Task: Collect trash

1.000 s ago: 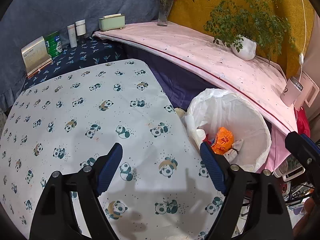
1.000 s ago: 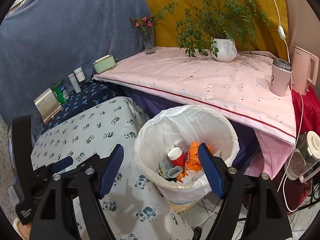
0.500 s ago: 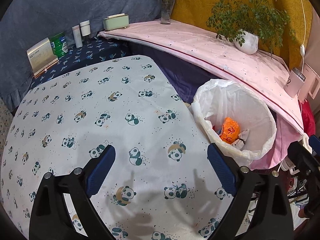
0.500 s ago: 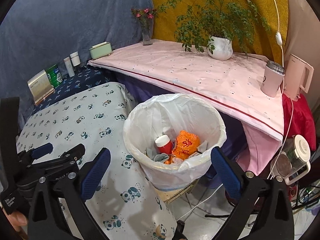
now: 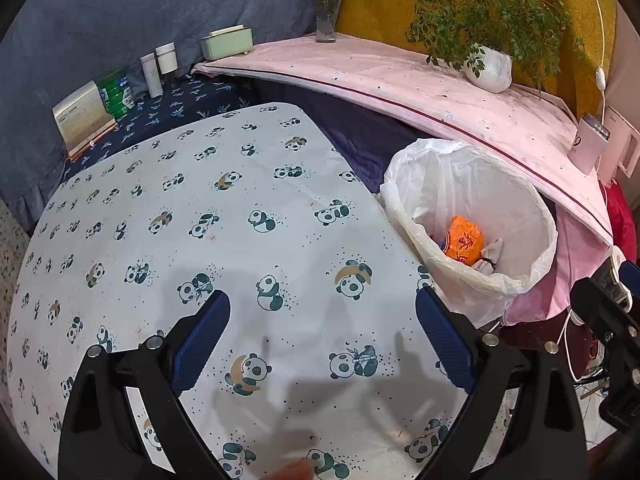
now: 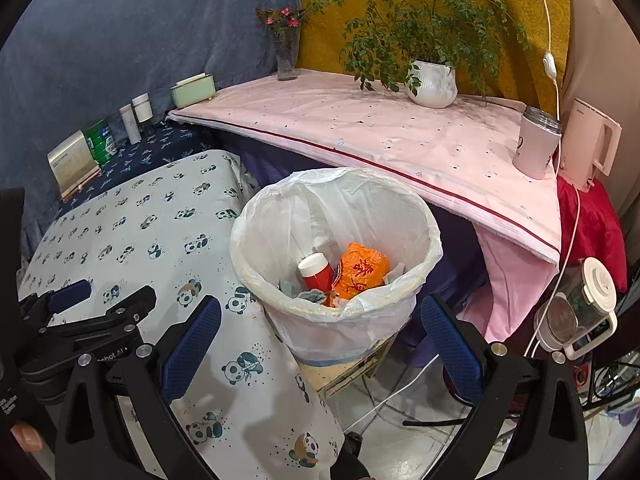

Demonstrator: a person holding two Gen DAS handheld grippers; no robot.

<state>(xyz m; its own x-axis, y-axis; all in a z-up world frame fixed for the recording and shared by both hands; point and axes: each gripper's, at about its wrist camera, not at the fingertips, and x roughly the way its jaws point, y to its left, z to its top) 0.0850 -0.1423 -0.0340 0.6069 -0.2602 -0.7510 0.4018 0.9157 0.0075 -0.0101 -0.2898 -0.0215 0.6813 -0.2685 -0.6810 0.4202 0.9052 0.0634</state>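
With the orange crumpled wrapper point(image 6: 360, 270) binned, both claws point(image 5: 322, 338) point(image 6: 320, 342) are spread wide, nothing gripped; more trash must be sought.

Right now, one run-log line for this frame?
left gripper: open, empty | right gripper: open, empty | trash bin: holds orange wrapper, red bottle

Right gripper point(image 6: 320, 340) hangs wide open, nothing between its jaws, over the lined trash bin point(image 6: 430, 240) holding an orange wrapper point(image 6: 360, 270) and a red bottle point(image 6: 318, 274)
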